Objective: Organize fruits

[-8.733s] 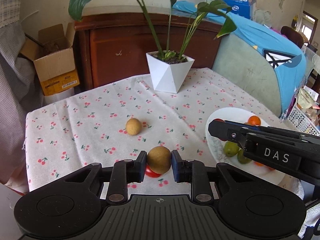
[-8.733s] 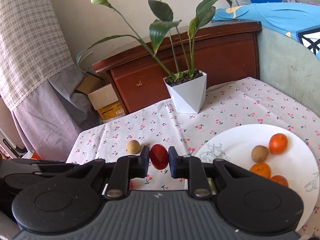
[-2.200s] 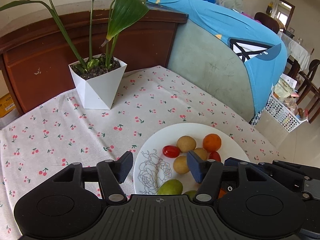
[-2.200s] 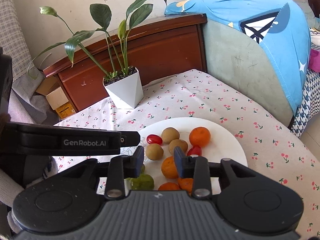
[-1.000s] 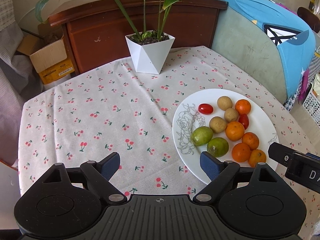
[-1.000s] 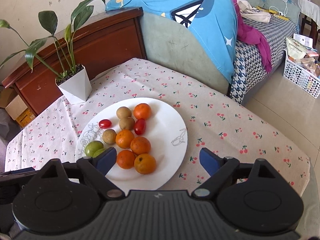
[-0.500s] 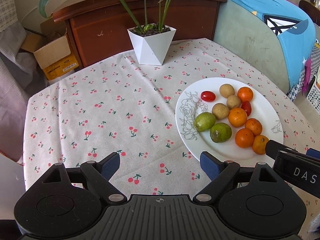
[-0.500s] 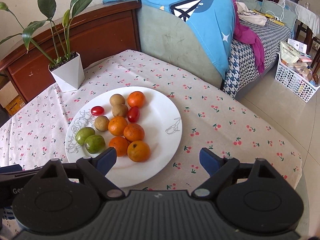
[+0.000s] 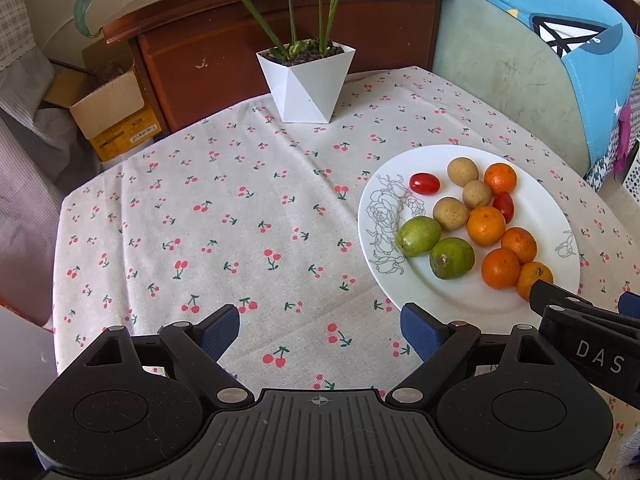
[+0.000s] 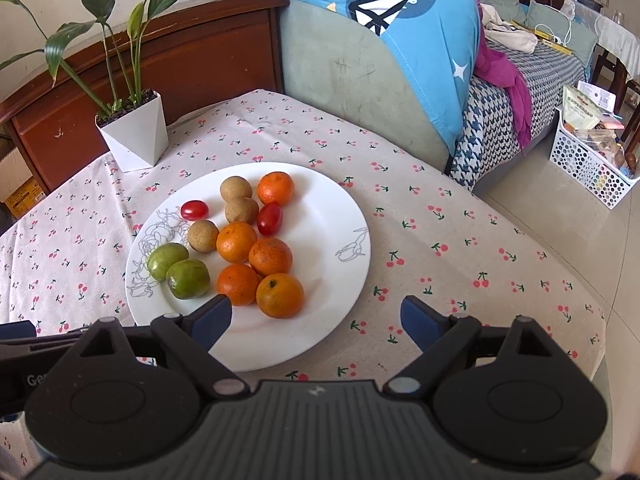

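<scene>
Bare cloth (image 9: 248,216) left of plate (image 9: 420,292)

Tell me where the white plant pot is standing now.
The white plant pot stands on the cherry-print tablecloth near the table's far edge, in front of the brown wooden cabinet. It is apart from the fruit plate.

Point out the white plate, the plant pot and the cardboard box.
white plate (image 10: 328,300), right wrist view, bare near part.
plant pot (image 9: 306,88), left wrist view, front face.
cardboard box (image 9: 114,114), left wrist view, front side.
</scene>
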Available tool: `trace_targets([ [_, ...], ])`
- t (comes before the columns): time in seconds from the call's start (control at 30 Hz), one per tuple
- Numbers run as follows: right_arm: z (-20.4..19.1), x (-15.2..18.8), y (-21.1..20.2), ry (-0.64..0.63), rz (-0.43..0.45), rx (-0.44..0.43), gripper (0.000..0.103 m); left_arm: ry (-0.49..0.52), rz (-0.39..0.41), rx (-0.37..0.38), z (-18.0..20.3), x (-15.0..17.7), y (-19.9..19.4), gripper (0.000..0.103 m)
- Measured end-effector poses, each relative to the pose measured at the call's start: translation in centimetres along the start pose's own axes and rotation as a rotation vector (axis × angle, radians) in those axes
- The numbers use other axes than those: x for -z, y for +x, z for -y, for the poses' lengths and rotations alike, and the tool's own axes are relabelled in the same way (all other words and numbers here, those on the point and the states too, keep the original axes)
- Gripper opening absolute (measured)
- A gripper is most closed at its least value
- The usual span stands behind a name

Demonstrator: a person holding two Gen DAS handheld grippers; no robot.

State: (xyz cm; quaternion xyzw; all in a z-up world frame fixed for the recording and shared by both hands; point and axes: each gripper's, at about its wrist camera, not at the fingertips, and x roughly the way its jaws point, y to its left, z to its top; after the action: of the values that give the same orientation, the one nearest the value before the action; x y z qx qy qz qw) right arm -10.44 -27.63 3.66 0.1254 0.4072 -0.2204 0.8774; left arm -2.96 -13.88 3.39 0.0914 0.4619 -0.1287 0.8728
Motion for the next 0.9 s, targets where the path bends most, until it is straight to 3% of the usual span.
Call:
trace_targets([
  [0.37,-0.35,0.09,0.32,-0.018,-0.009,0.005,0.091,0.035,0.005,-0.045,0.31,-0.11,0.01,0.089],
  [0.9,-0.6,0.27,0.74,-0.023,-0.032,0.019,0.092,0.042,-0.008,-0.05,0.27,0.01,0.51,0.089],
])
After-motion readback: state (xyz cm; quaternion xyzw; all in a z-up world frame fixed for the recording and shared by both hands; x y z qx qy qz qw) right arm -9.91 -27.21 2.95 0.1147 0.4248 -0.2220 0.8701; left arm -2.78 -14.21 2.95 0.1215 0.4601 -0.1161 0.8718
